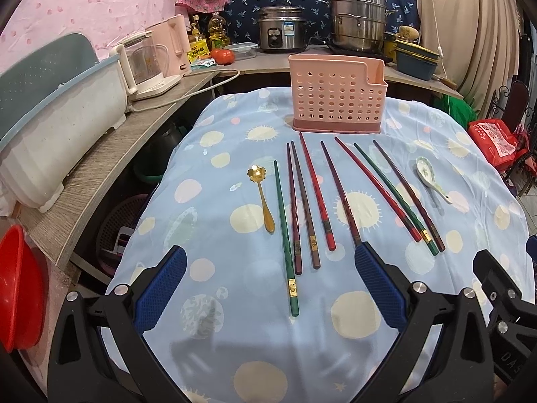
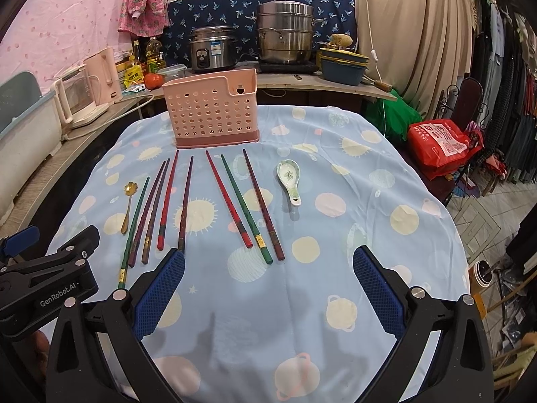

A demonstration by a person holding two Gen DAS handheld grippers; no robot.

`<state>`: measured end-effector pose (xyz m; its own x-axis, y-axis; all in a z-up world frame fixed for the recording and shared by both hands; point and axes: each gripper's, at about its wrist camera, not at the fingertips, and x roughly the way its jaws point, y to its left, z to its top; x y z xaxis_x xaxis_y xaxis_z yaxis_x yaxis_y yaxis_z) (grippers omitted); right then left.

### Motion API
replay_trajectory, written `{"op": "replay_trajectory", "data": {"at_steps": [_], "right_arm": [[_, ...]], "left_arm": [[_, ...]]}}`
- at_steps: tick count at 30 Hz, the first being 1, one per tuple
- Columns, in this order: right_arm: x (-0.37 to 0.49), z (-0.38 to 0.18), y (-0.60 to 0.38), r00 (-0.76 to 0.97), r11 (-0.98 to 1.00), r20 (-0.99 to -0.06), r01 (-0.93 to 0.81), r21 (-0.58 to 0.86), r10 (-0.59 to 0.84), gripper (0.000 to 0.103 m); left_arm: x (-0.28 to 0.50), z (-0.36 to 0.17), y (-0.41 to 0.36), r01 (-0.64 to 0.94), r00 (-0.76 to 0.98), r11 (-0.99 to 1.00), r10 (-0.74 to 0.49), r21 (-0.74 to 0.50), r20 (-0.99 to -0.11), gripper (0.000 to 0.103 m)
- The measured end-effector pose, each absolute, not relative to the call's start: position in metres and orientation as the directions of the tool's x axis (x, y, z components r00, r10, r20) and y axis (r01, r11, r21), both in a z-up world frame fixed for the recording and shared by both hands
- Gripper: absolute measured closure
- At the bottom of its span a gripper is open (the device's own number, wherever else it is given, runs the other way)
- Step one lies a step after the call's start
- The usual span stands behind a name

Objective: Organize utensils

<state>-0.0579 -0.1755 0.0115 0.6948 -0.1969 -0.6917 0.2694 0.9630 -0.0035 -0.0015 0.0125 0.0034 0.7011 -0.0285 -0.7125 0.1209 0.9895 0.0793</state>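
Both hand-held grippers, left (image 1: 270, 282) and right (image 2: 268, 280), are wide open, holding nothing. Chopsticks (image 1: 307, 205) lie between them and the pink basket (image 1: 337, 95) at 12 o'clock. Spoons sit at each side.

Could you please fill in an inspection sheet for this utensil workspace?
Surface: blue patterned tablecloth.
Job's things: eight chopsticks loose in a row; gold flower-bowl spoon at their left; white ceramic spoon at their right; pink perforated plastic holder upright behind them.
Clutter: nothing seen on the cloth.
Grippers: left claw and right claw open, holding nothing.
Cables: white cord on side counter.
Surroundings: steel pots, kettles.
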Motion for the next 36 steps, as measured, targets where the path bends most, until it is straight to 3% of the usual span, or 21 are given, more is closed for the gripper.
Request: {"op": "replay_trajectory", "data": {"at_steps": [36], "right_arm": [[-0.0582,0.0105,-0.1750,0.696,0.964,-0.692,0.268,0.002,-0.192,0.007]], "left_arm": [[-0.0012,-0.0011,0.0155,0.115,0.695,0.990,-0.018,0.086,-0.719,0.007]]}}
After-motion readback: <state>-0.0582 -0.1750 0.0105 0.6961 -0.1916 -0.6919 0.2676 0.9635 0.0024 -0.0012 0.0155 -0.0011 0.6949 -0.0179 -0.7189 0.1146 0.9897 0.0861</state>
